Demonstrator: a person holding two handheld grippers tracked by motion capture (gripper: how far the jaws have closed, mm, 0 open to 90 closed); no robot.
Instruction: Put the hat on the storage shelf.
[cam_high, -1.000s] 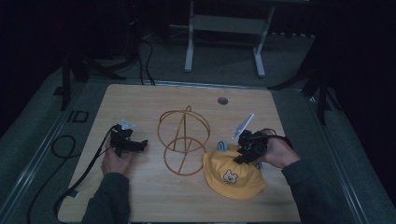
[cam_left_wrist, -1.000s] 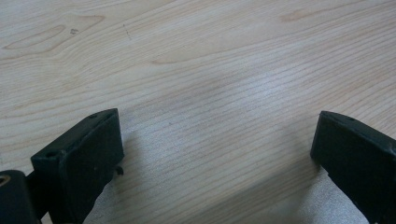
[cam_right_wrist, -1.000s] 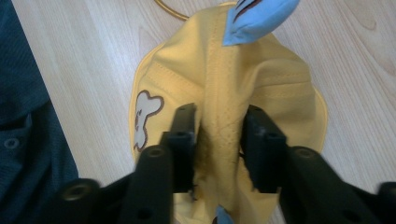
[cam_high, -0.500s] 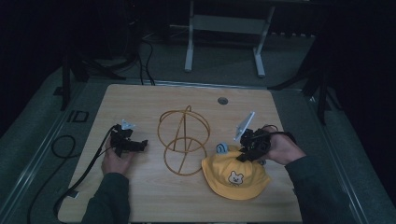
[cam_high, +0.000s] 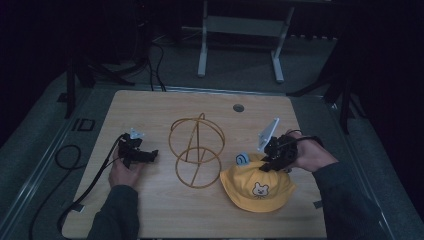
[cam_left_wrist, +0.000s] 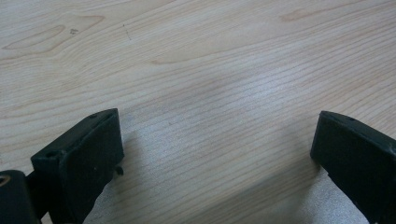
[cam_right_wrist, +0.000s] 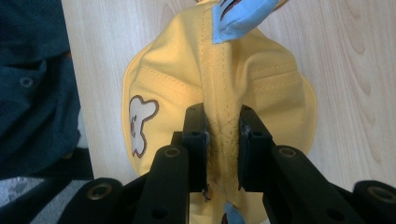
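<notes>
The right gripper (cam_right_wrist: 223, 135) has its jaws pinched together; the left gripper (cam_left_wrist: 215, 154) rests with jaws wide apart.

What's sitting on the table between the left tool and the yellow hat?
In the high view, the gold wire stand stands between the left tool and the yellow hat, apart from both. Bare wood lies on either side of it.

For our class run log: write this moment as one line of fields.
right tongs: shut, pinching yellow fabric hat | left tongs: open, holding nothing, over wooden table | gold wire stand: upright, bare
</notes>
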